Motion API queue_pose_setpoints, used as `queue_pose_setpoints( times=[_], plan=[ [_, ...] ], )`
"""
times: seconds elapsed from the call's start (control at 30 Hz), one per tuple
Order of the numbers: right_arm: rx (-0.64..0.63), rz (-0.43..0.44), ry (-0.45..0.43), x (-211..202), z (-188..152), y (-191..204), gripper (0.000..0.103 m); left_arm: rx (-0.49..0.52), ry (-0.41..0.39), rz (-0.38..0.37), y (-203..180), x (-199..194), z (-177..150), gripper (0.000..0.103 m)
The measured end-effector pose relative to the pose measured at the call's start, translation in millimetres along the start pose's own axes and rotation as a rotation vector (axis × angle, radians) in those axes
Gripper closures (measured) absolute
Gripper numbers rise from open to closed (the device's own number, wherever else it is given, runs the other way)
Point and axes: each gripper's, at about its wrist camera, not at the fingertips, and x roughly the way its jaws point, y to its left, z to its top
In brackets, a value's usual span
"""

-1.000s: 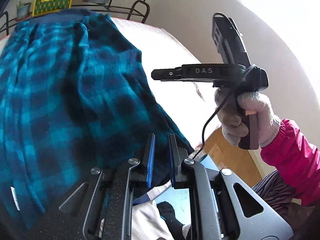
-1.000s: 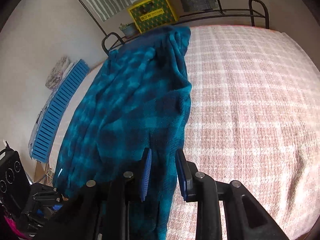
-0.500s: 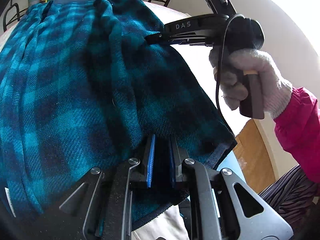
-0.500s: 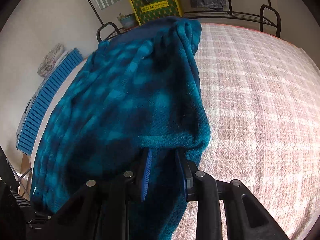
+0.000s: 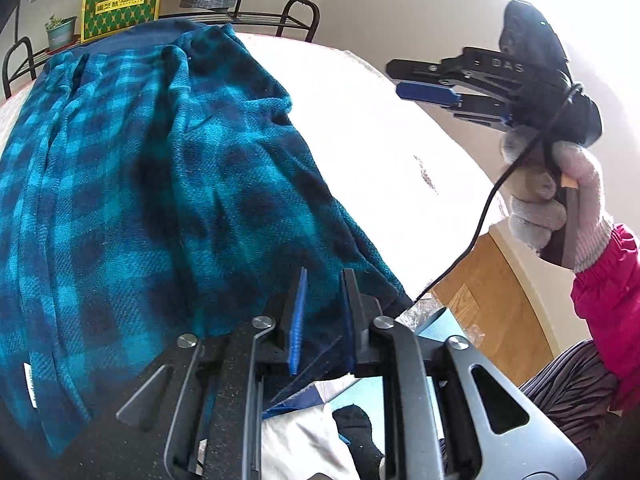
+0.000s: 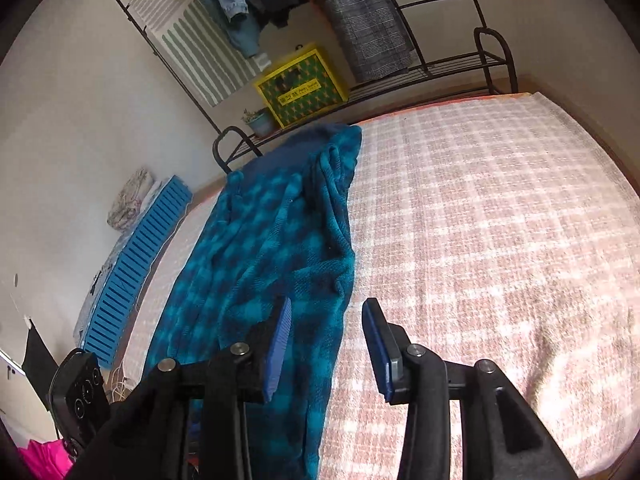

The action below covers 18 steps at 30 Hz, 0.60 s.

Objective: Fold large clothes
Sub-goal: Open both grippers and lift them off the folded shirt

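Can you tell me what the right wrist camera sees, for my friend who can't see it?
A blue checked garment lies in a long strip on a bed with a pink checked cover. The right tool is open above the garment's near edge, holding nothing. A clothes rack stands behind the bed.

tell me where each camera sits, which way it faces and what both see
Left wrist: on the left claw, looking down its fingers at the plaid garment; the gloved hand holds the right claw.
Right wrist: on the right claw, facing the checked bedcover.
Shared: garment, yellow box.
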Motion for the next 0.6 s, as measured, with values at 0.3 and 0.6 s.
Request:
queue_pose_setpoints(
  times=[0.3,0.6],
  plan=[
    [0.201,-0.054,-0.069,-42.3,-22.0,-67.9,0.062,0.066,0.090,0.044,-51.2,51.5,2.2,0.052],
    [0.220,-0.008,-0.053,-26.0,-15.1,-68.2,0.062,0.175,0.122,0.194,-77.8,81.9,-5.8,0.041]
  ],
)
